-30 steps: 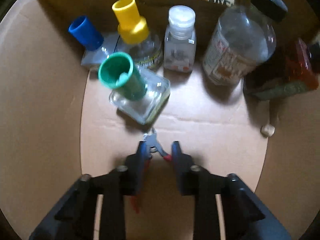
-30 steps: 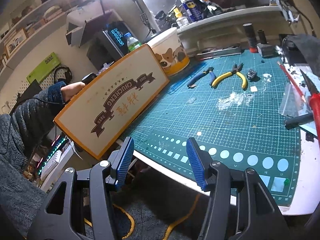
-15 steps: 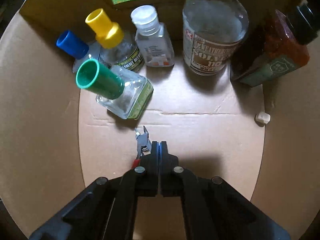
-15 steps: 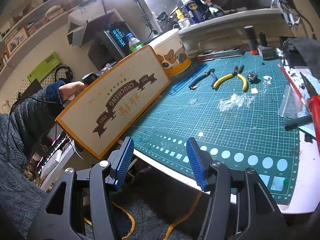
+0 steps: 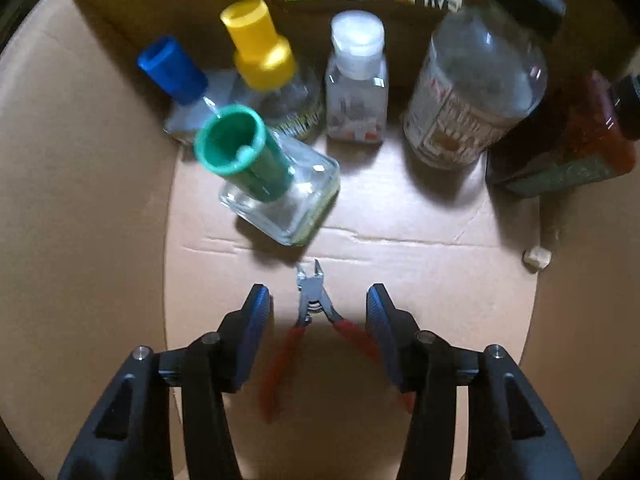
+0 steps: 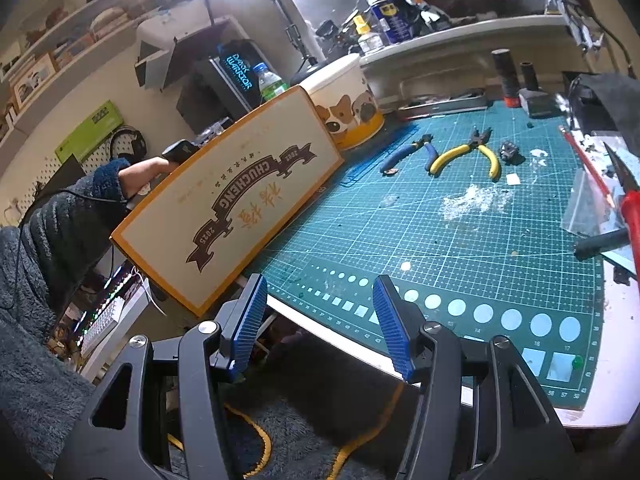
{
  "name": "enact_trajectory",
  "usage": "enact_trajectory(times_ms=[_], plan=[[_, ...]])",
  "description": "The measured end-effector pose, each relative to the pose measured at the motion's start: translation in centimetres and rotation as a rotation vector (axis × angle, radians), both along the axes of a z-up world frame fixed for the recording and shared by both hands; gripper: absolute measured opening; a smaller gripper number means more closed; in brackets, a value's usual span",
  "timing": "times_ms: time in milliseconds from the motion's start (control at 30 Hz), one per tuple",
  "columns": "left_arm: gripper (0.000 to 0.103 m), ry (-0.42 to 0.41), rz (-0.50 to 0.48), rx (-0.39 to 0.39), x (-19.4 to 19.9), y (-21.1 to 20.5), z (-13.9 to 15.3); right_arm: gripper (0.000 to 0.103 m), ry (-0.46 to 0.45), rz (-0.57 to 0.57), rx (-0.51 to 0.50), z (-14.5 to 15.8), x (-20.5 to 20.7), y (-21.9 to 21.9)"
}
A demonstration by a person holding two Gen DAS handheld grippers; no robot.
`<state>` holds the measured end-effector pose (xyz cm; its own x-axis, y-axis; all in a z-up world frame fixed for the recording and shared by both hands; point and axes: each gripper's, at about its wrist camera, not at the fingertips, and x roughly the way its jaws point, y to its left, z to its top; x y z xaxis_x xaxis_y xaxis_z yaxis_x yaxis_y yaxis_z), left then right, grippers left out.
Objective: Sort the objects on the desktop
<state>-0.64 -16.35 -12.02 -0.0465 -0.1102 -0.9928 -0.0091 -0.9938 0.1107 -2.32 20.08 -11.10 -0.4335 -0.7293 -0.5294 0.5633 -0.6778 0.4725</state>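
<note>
On the cardboard box floor [image 5: 400,264], red-handled cutters [image 5: 316,312] lie between the left gripper's [image 5: 316,300] parted fingers (right gripper [image 6: 320,300] also apart); advancing could topple the green-capped bottle [image 5: 264,176] ahead.

Green cutting mat [image 6: 460,240] covers the counter [image 6: 616,344]. Dog-print tub [image 6: 348,116] behind it, water bottle [image 6: 270,84] and lit PC case [image 6: 236,72] further back. Keyboard [image 6: 104,320] low left, headphones [image 6: 130,144] on pegboard, spray can [image 6: 386,12] on shelf.
</note>
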Motion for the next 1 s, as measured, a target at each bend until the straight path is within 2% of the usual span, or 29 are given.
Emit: enact_trajectory(times_ms=[67, 133, 167, 233, 300, 500, 600, 833, 1000], plan=[[0.043, 0.01, -0.009, 0.015, 0.4, 0.3, 0.2, 0.053, 0.005, -0.005, 0.002, 0.2, 0.1, 0.0], [0.022, 0.014, -0.013, 0.048, 1.1, 0.7, 0.3, 0.054, 0.01, -0.013, 0.0, 0.5, 0.1, 0.2], [0.015, 0.016, -0.03, 0.036, 1.4, 1.2, 0.3, 0.055, 0.012, -0.018, 0.0, 0.6, 0.1, 0.3], [0.015, 0.025, -0.045, -0.001, 2.0, 2.0, 0.4, 0.063, 0.017, -0.027, 0.007, 0.8, 0.0, 0.4], [0.014, 0.033, -0.049, -0.012, 2.6, 2.5, 0.5, 0.063, 0.023, -0.031, 0.023, 1.2, -0.2, 0.2], [0.014, 0.03, -0.029, 0.02, 3.7, 2.8, 0.9, 0.063, 0.108, 0.004, 0.078, 4.9, -0.1, -1.1], [0.014, 0.036, -0.04, 0.028, 3.8, 3.8, 1.3, 0.07, 0.161, 0.017, 0.097, 6.9, 0.2, -1.7], [0.013, 0.072, -0.084, 0.021, 3.3, 6.7, 3.1, 0.07, 0.219, 0.03, 0.122, 9.6, 0.2, -3.2], [0.013, 0.068, -0.092, 0.046, 3.3, 7.5, 2.8, 0.07, 0.242, 0.039, 0.135, 10.8, 0.1, -4.4]])
